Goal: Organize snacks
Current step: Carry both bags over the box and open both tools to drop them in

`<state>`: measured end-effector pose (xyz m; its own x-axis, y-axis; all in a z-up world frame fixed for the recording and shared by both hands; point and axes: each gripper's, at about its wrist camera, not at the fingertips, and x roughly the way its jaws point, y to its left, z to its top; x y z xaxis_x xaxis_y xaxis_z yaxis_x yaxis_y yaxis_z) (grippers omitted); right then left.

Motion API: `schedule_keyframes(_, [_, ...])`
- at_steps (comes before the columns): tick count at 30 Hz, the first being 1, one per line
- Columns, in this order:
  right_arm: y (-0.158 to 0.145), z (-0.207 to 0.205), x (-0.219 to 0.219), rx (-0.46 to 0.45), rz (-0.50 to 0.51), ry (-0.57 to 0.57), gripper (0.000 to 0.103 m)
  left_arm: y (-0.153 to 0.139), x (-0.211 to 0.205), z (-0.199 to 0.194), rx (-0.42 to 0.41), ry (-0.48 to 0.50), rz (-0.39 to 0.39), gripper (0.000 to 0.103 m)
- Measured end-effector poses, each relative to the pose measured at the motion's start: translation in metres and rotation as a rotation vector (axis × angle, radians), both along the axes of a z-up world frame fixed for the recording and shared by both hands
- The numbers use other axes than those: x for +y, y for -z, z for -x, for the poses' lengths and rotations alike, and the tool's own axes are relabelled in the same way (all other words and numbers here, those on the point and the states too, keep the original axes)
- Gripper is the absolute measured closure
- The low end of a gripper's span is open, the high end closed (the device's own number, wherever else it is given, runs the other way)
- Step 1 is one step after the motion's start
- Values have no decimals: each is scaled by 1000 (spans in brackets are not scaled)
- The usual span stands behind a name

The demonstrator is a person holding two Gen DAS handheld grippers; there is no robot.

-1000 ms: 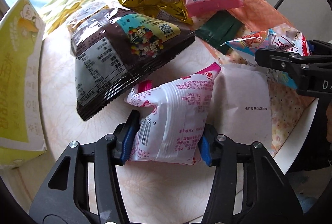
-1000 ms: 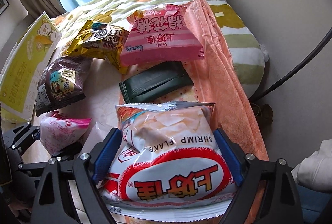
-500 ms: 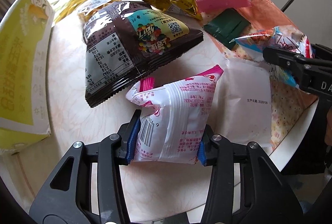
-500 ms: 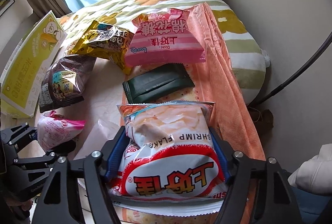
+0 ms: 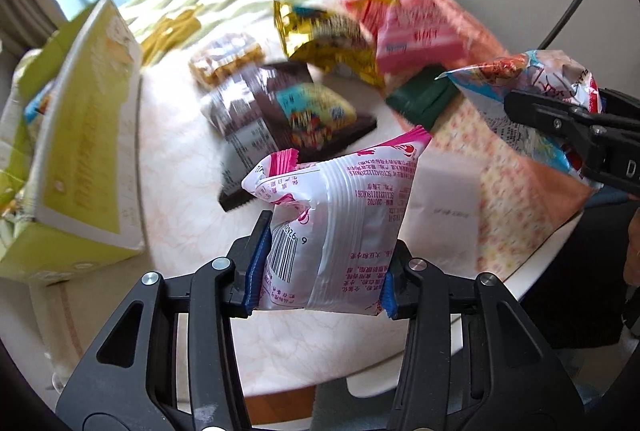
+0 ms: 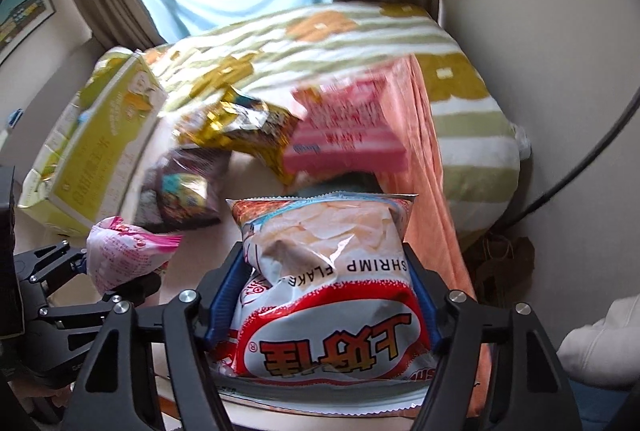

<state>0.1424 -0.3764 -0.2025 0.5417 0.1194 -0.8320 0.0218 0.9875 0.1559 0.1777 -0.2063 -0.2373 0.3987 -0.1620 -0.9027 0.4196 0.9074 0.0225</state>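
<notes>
My left gripper (image 5: 320, 263) is shut on a white and pink snack packet (image 5: 340, 215) and holds it lifted above the round white table (image 5: 192, 199). The packet also shows in the right wrist view (image 6: 120, 251). My right gripper (image 6: 320, 295) is shut on a shrimp flakes bag (image 6: 324, 287), lifted off the table; that bag shows at the right of the left wrist view (image 5: 532, 99). On the table lie a dark brown bag (image 5: 288, 119), a gold bag (image 5: 324, 39), a pink bag (image 5: 416, 35) and a dark green packet (image 5: 420, 95).
A yellow-green carton (image 5: 84, 151) lies at the table's left edge. An orange patterned cloth (image 5: 512, 191) covers the table's right side. A striped floral bed (image 6: 360, 43) lies behind the table. A wall and a black cable (image 6: 580, 171) are at right.
Both grippers have closed tighter and risen, lifting the pink-white packet and the shrimp flakes bag off the table. The views have pulled back and up from the snacks.
</notes>
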Motion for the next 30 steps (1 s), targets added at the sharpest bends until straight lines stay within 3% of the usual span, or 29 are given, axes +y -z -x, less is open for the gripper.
schedule_keyframes(9, [-60, -9, 26, -106, -5, -131, 35, -73, 32, 1, -90, -146, 108, 62])
schedule_keyframes(18, [-104, -40, 93, -203, -39, -246, 35, -135, 137, -31, -193, -321, 179, 62])
schedule_keyframes(24, [-124, -72, 168, -248, -71, -298, 35, -152, 216, -66, -217, -370, 175, 62])
schedule_keyframes(30, [-122, -102, 239, -247, -84, -335, 35, -142, 288, -105, -181, -388, 154, 62])
